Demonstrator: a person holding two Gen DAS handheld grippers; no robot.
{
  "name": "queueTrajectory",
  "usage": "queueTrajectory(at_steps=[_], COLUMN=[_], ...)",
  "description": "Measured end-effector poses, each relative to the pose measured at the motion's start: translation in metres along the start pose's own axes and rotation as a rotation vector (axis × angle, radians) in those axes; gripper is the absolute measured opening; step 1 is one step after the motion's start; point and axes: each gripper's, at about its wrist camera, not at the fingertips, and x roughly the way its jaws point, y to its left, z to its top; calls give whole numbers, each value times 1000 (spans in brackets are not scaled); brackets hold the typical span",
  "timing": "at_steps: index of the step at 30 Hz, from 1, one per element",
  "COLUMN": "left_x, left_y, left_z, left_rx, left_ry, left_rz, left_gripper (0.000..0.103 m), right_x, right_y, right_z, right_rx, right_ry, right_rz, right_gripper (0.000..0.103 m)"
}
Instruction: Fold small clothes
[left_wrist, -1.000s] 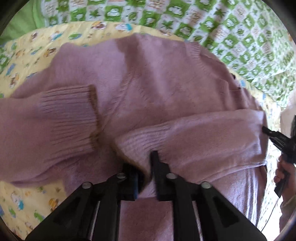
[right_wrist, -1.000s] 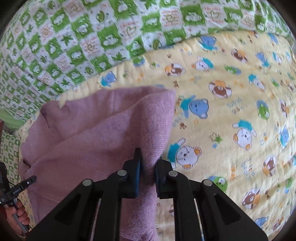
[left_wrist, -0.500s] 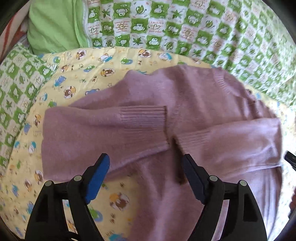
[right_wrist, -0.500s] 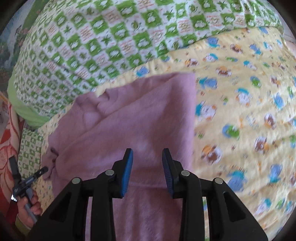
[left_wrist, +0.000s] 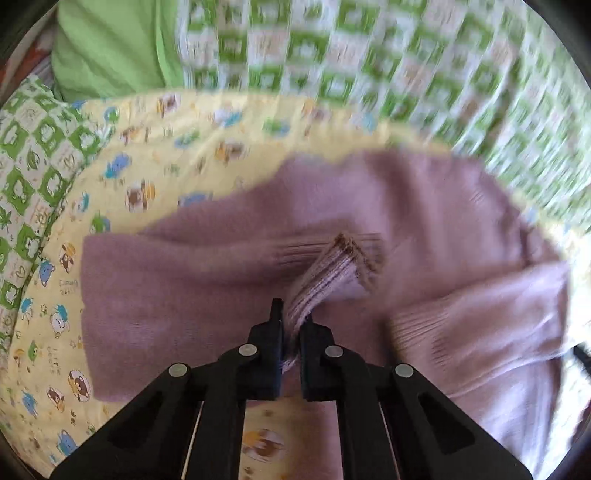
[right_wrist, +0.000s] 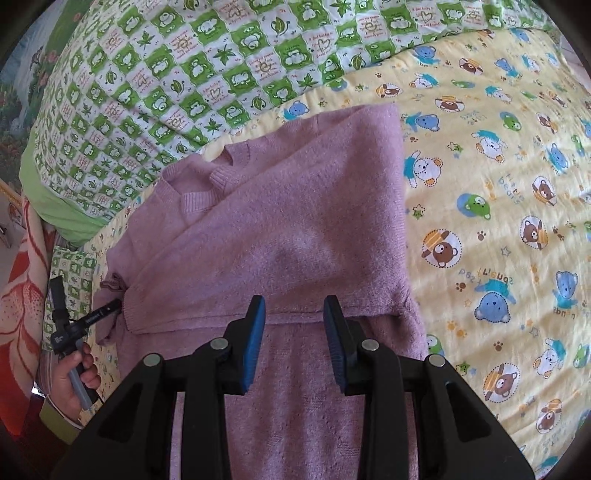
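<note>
Knitwear fills the left wrist view: a mauve sweater (left_wrist: 207, 280) of soft, fuzzy knit lies spread on a yellow quilt (left_wrist: 122, 192) printed with small cartoon bears. The left hand-held gripper (left_wrist: 291, 325) is pressed together on a ribbed sleeve cuff (left_wrist: 332, 273); the cuff rises from between the black jaws as a narrow, pleated strip with a darker end edge. A second sleeve (left_wrist: 476, 325) lies folded across the body to the right, its ribbing blurred. Beyond the quilt sits a green-and-white checked blanket (left_wrist: 388, 66), also blurred, with a plain green fabric (left_wrist: 107, 48) at upper left.

Right wrist view: the sweater (right_wrist: 295, 221) lies flat on the same yellow quilt (right_wrist: 498, 192), its ribbed V-neck (right_wrist: 199, 188) toward the upper left. One folded panel forms a straight edge just ahead of the jaws. The right hand-held gripper (right_wrist: 295, 332) is spread, its blue ridged pads (right_wrist: 255, 343) standing apart above the knit with nothing pinched between them. At lower left, a person's hand (right_wrist: 72, 380) holds the left hand-held gripper (right_wrist: 88, 321) at the sweater's side, beside a bunched piece of knit. The checked blanket (right_wrist: 184, 74) shows crisp leaf and heart squares.
</note>
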Motion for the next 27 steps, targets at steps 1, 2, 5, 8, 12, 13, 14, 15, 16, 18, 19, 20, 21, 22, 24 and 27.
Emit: queueTrajectory(at_steps=[1,2,5,8,12,13,14,15,16,18,19,20,21,22,24,27], left_x=[-17,-32,-81,-104,-77,-62,-54,-46,-43,-40,-39,-37,-35,-32,-21,1], left_y=[-10,-22,-84,-166,-250,-259,-262,-257,-250,-223,-206,-192,-173,-153,-107,-57], left_z=[5,9,20,24,8,1,-3,-12,-15,-35,-41,-45,-48,-51,-63,-72], left_rx=[1,13,81,167,293,308,317,323,328,340,342,338,322,304,268,223], left_ry=[-32,-62,-149,-171,-83,-42,-20,-6,-2,7,4,1,0,3,11,56], left_rz=[-45,-93,-287,-505,-539,-522,-513,-493,-476,-417,-378,-333,-286,-245,-124,20], left_gripper=[4,4,4,5,30,30,30,30,30,37,38,43,50,54,57,57], right_x=[0,-1,-3,-6,-10,-11,-12,-13,-14,-15,-14,-14,-12,-10,-5,10], right_y=[1,3,9,14,13,11,7,2,-1,-11,-14,-16,-18,-19,-19,-14], right_z=[0,-1,0,2,3,2,2,2,3,3,4,5,6,7,11,19], right_rx=[0,0,-3,4,25,36,47,60,72,90,94,97,99,101,100,84], right_ry=[-2,-4,-17,-36,-54,-57,-54,-52,-52,-51,-51,-51,-51,-52,-56,-45], right_rz=[7,14,29,40,38,31,25,19,16,7,4,2,2,3,12,26], right_gripper=[34,34,34,34,34,34,34,34,34,34,34,35,36,40,42,42])
